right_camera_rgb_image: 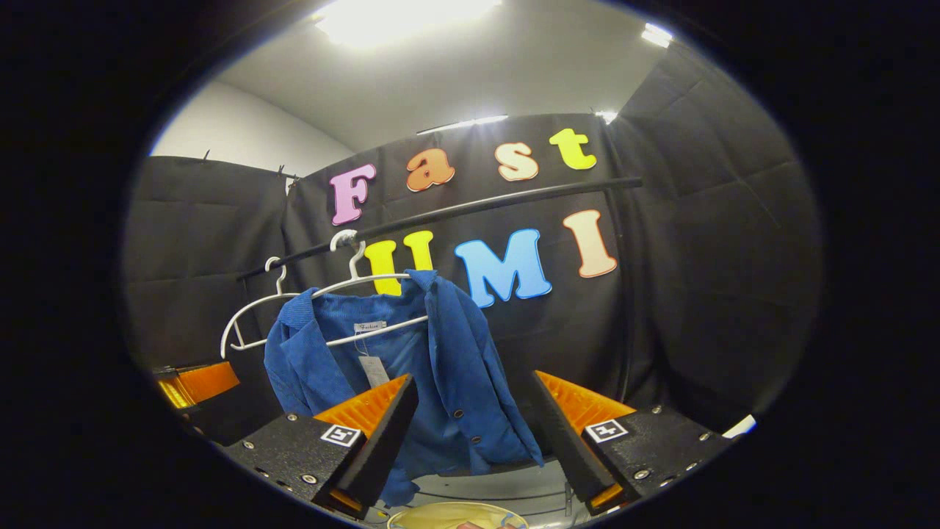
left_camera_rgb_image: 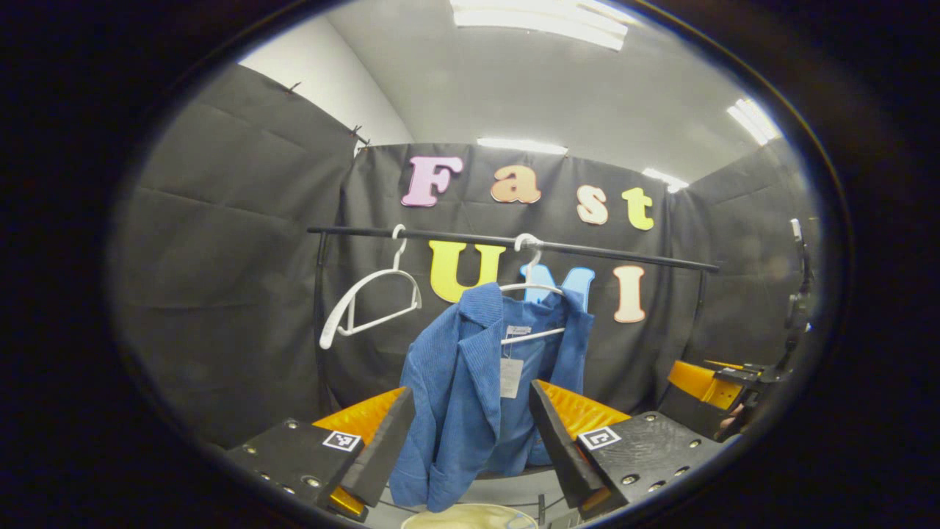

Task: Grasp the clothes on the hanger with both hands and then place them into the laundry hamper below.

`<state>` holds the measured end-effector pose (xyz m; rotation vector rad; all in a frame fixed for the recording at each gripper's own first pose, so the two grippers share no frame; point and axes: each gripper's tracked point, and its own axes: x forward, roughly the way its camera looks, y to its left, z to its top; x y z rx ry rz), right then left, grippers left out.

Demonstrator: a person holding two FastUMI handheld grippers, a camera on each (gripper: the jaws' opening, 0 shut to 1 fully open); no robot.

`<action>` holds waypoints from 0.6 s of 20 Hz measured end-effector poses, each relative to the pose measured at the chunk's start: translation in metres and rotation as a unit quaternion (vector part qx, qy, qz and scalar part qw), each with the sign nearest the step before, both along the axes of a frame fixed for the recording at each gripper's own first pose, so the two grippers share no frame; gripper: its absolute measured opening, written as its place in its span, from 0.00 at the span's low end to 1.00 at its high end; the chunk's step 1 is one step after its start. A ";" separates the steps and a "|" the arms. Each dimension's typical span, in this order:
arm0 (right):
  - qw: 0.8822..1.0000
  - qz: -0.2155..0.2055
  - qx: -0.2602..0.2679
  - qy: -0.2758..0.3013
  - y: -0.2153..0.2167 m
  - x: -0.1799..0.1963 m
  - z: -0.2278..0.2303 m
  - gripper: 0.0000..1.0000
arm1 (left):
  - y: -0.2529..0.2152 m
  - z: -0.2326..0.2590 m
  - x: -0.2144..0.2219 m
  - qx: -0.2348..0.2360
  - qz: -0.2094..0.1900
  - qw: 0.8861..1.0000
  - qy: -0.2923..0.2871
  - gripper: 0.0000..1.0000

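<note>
Both grippers sit right up front with their jaws spread wide and nothing between them: the left gripper [left_camera_rgb_image: 470, 441] and the right gripper [right_camera_rgb_image: 470, 433] each frame the blue jacket [left_camera_rgb_image: 477, 389] through the gap, not touching it. Each finger block carries a little square black-and-white marker tile. That jacket is ribbed, corduroy-looking cloth with a collar; it hangs open on a white hanger [left_camera_rgb_image: 532, 290] hooked over the black rail [left_camera_rgb_image: 514, 241]. A small white neck label [right_camera_rgb_image: 369, 326] has script on it, too tiny to make out, and a pale paper tag [left_camera_rgb_image: 510, 377] dangles below it. Right gripper view picks up dark buttons down the front edge, which I can't spot from the other side. Left gripper view gets the other gripper off at its right edge, plus a better look at the spare empty hanger [left_camera_rgb_image: 367, 301] further along the rail. Rim of the pale laundry hamper [left_camera_rgb_image: 470, 516] peeks in under the jacket.
</note>
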<state>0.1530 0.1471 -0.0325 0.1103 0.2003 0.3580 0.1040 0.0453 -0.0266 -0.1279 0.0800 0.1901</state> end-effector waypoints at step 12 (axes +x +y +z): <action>0.995 0.058 0.038 0.073 0.081 0.114 -0.063 0.95 | 0.002 -0.055 0.124 -0.062 0.073 0.995 0.040 0.91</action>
